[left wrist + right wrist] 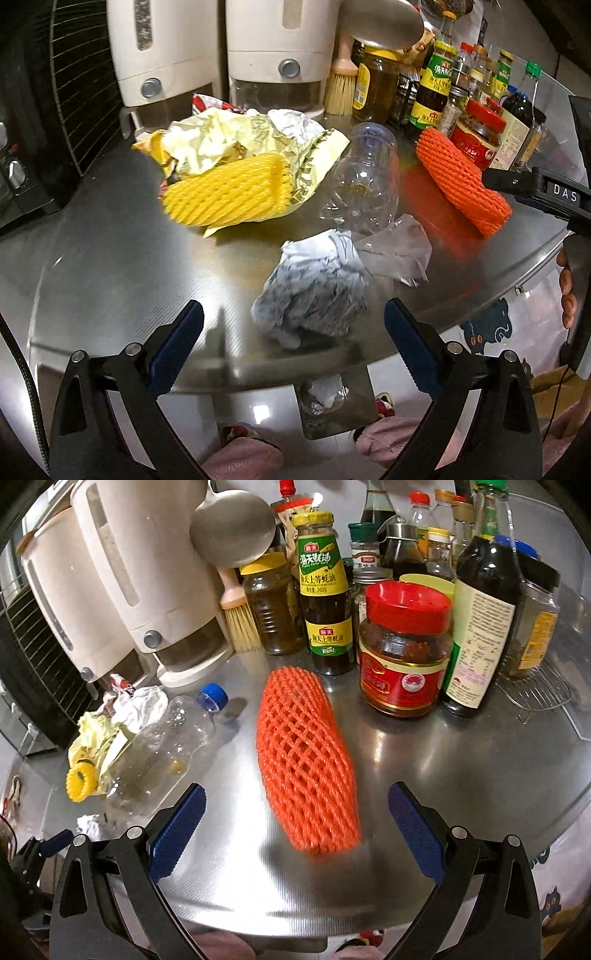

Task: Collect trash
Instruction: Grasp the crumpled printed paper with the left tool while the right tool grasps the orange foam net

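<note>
Left wrist view shows our left gripper [293,350] spread wide around the crumpled white-and-grey paper wad [314,288] on the steel counter [110,277], while our right gripper [295,830], equally wide, lines up on the orange foam mesh sleeve [304,753], both positioned for pickup.

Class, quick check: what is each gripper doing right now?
Left gripper: open, holding nothing, crumpled paper wad ahead of its fingers.
Right gripper: open, holding nothing, orange foam net between its fingers.

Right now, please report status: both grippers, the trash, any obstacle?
Left gripper open, crumpled paper wad ahead. Right gripper open, orange foam net between fingers, not gripped. Red-lid jar stands close behind net.
</note>
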